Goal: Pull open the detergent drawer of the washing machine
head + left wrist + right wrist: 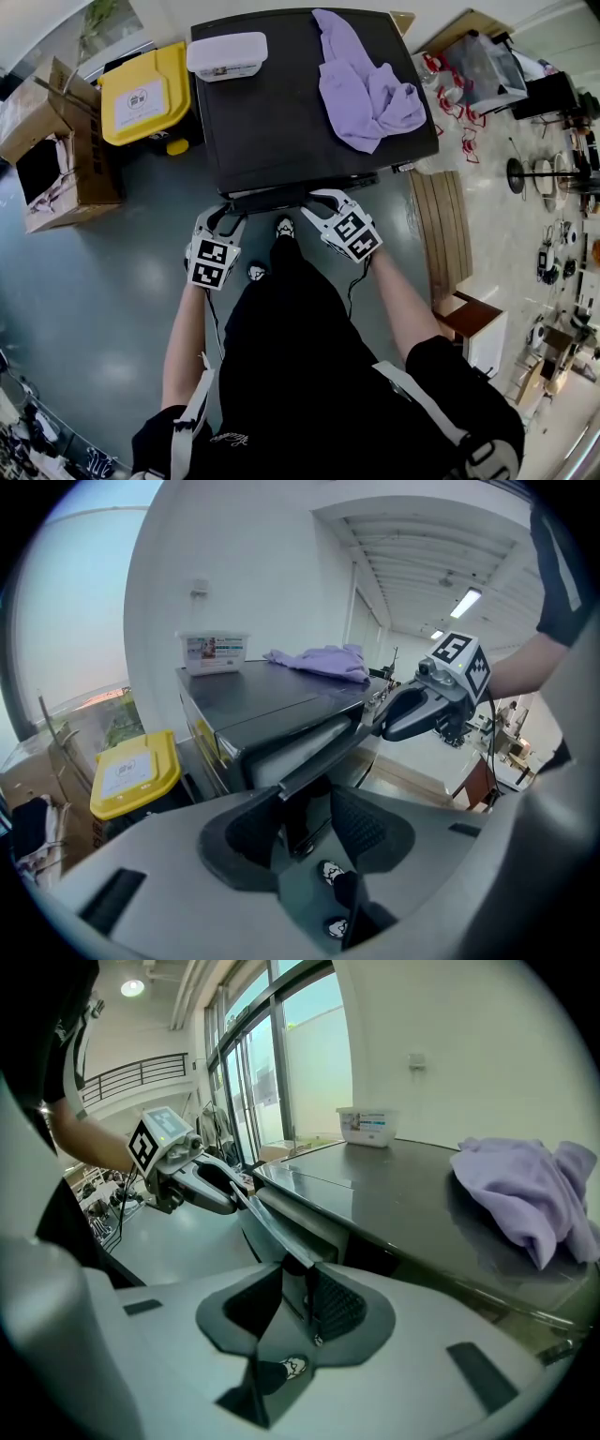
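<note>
At the front of the washing machine, you stand close against the dark cabinet with a hand-held gripper at each end of the detergent drawer. The drawer shows as a long dark strip just below the front edge of the machine's top. It appears to stand a little proud of the cabinet, with a pale gap behind it in the left gripper view.

The left hand-held gripper is clamped on the drawer's left end: in its own view the dark front edge runs straight in between the jaws and both pads look to bear on it. The right hand-held gripper grips the opposite end, where the thin lip is pinched between its jaws. Each tool can be seen from the other's camera, angled down onto the same strip.

Expect a stiff, light plastic part that slides rather than lifts, and may drag or stick on its runners. The front looks smooth and glossy, so a shallow pinch could slip off; keep the pads well over the lip. With hold taken at both ends, pull evenly and straight toward yourself, or the drawer is likely to skew and bind.

A purple cloth and a white tub lie on the machine's top, well clear of the drawer; a yellow bin stands beside the machine.
</note>
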